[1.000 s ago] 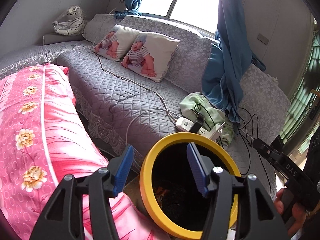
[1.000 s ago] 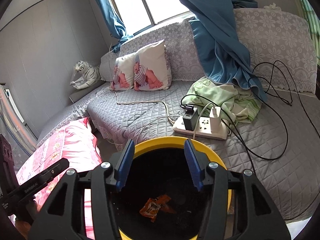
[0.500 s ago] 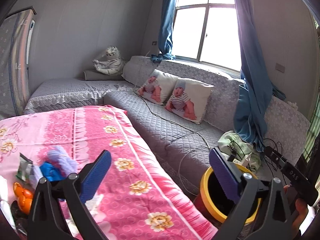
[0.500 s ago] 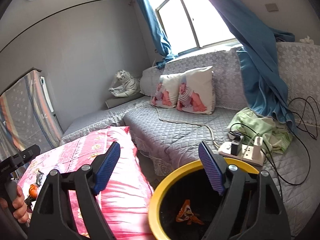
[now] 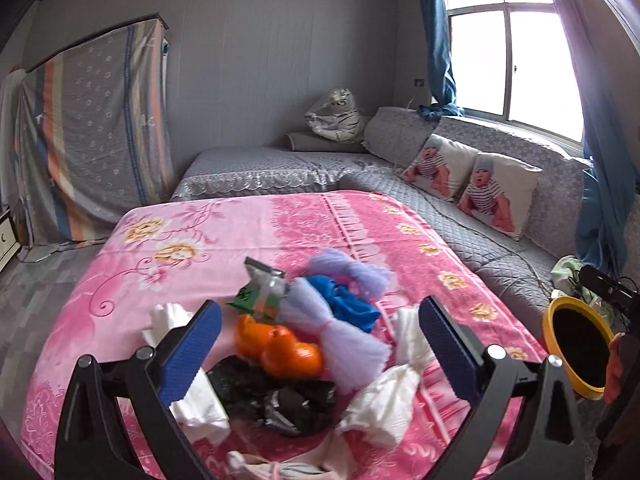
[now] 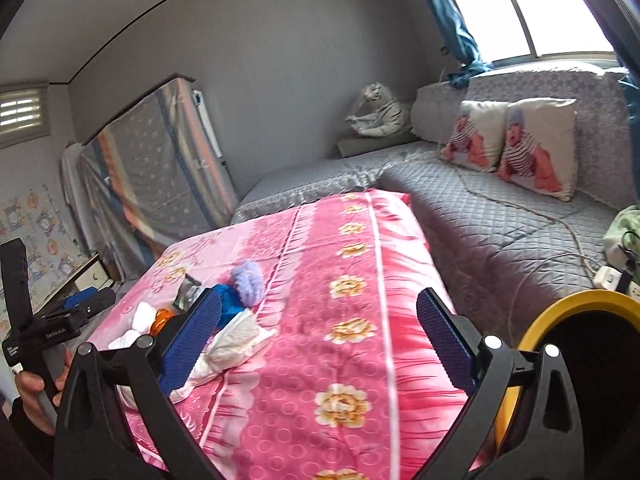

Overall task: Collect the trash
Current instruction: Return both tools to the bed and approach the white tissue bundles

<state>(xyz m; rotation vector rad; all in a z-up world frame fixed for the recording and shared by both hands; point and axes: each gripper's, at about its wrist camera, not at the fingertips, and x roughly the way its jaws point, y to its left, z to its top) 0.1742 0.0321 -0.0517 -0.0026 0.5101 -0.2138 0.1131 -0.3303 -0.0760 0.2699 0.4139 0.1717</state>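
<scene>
While my left tongs (image 5: 320, 354) gape empty over the trash pile (image 5: 288, 340), my right tongs (image 6: 320, 340) have just widened, nothing between, beside the yellow bin (image 6: 576, 304).

We look from the left wrist along its own fingers (image 5: 192, 344), angled slightly downward, close over the pile of trash (image 5: 296, 344) that lies between and just beyond them on the pink tabletop (image 5: 224, 224). From the right wrist we sit further back and to the side, with that pile left of the left-hand finger (image 6: 192, 340) and the yellow bin (image 6: 576, 308) just right of the other. Both views share the tabletop, the grey sofa (image 5: 460, 200), the baby pillows (image 6: 540, 144) and the window wall.
</scene>
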